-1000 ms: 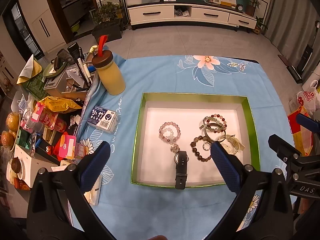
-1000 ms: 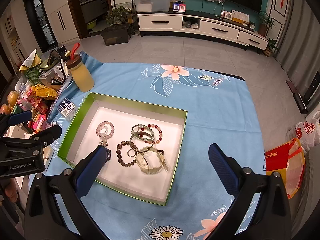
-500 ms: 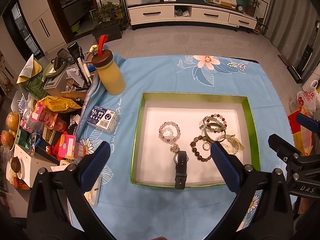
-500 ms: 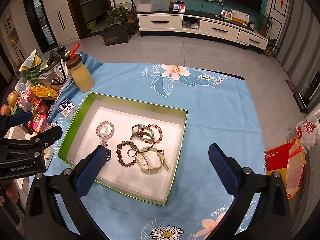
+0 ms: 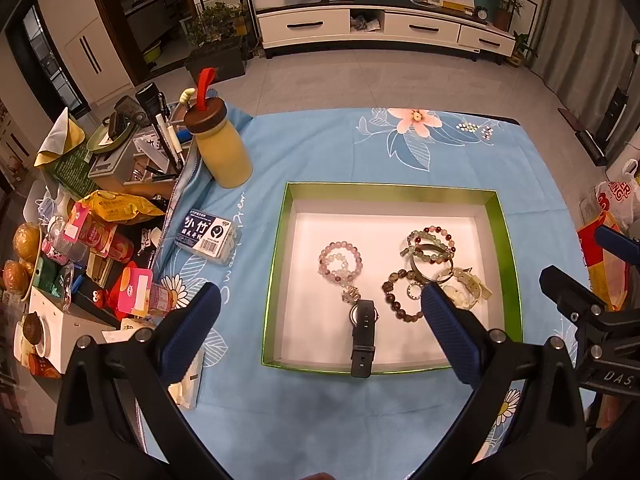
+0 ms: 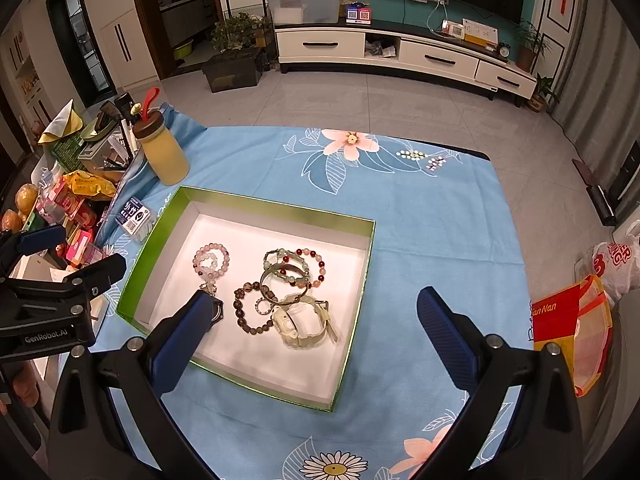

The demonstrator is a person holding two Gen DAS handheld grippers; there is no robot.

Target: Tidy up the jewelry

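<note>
In green-rimmed box (image 5: pixel 505 236), tangled beaded bracelets (image 5: pixel 428 246)

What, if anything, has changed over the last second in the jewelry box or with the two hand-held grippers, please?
Nothing has visibly changed: both hand-held grippers, left and right, still hover open and empty over the green box, and the jewelry inside lies as before.

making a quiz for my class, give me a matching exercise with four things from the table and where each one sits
Things:
1. black watch
2. pale pink bead bracelet
3. yellow bottle
4. loose small beads

Places:
A. on the blue cloth beyond the box, by the printed flower
B. strap hanging over the box's near rim
C. outside the box, at the cloth's left edge
D. inside the box, left part

Pairs: 1-B, 2-D, 3-C, 4-A
</note>
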